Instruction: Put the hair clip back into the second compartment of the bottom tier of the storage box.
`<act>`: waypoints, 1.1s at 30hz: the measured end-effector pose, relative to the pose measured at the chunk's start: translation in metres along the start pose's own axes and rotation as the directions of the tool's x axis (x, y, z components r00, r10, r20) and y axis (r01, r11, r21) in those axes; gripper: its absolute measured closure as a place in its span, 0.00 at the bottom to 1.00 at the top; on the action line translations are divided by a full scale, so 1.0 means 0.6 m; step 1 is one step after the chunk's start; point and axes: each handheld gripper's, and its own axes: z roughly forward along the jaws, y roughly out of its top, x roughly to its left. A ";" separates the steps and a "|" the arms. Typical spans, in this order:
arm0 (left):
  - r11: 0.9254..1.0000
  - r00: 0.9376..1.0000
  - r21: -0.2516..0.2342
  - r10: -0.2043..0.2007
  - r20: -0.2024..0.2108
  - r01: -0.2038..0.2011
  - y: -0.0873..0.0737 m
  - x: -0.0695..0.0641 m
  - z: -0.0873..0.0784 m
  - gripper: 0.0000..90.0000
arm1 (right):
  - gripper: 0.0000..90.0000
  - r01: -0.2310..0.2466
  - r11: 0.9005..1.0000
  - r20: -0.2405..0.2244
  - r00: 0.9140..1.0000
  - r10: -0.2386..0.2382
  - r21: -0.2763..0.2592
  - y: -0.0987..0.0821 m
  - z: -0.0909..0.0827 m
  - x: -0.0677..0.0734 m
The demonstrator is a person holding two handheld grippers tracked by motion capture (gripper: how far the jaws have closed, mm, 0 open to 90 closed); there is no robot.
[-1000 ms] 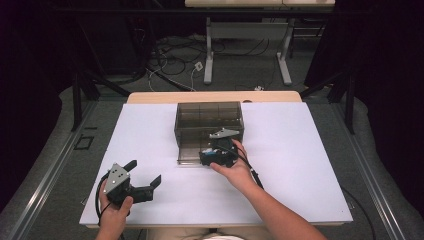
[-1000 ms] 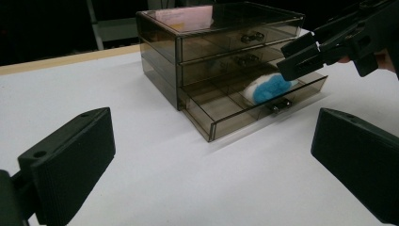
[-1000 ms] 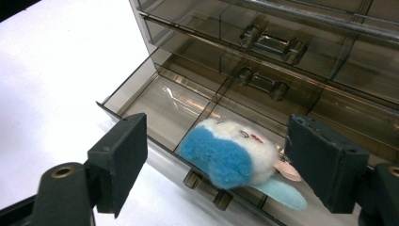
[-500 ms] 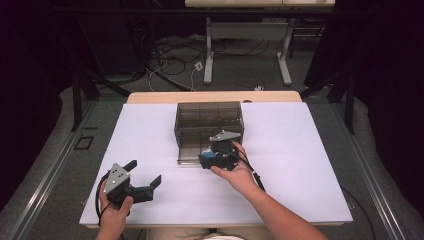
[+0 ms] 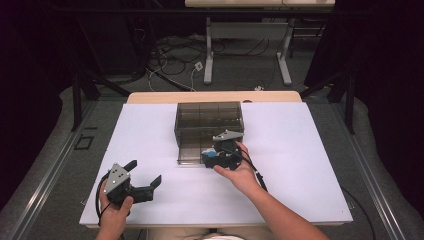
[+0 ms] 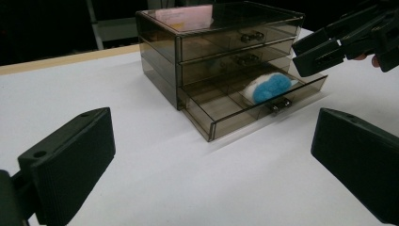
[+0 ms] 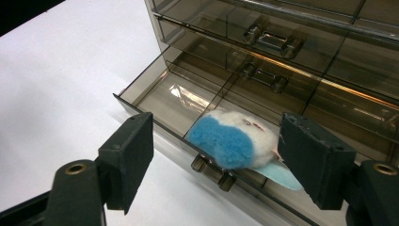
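White table (image 5: pixel 300 150), with a smoky three-drawer chest (image 5: pixel 209 120) at its middle. Bottom drawer (image 6: pixel 244 106) pulled out, holding a blue-and-white plush toy (image 7: pixel 235 139) in the compartment behind the handle. Lifted slightly since a second ago, right gripper (image 5: pixel 220 156) just above the drawer front: probably a finished drop. Jaws wide apart, toy released, touching nothing. Left gripper (image 5: pixel 142 180) well away from the chest, likewise spread, empty.

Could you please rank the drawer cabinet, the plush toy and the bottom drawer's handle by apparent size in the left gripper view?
1. Drawer cabinet
2. Blue-and-white plush toy, lying in the open bottom drawer
3. Drawer handle, plainly smallest
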 end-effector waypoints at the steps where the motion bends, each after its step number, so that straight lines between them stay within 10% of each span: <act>1: 1.000 1.000 0.000 -0.002 -0.002 0.002 0.000 0.000 0.000 0.00 | 0.30 -0.001 1.000 -0.002 1.000 0.001 -0.001 0.000 -0.001 0.000; 33: 1.000 1.000 0.008 -0.006 -0.021 0.006 -0.001 0.003 -0.001 0.00 | 0.17 -0.019 0.995 0.030 0.999 0.022 -0.102 -0.073 -0.109 -0.044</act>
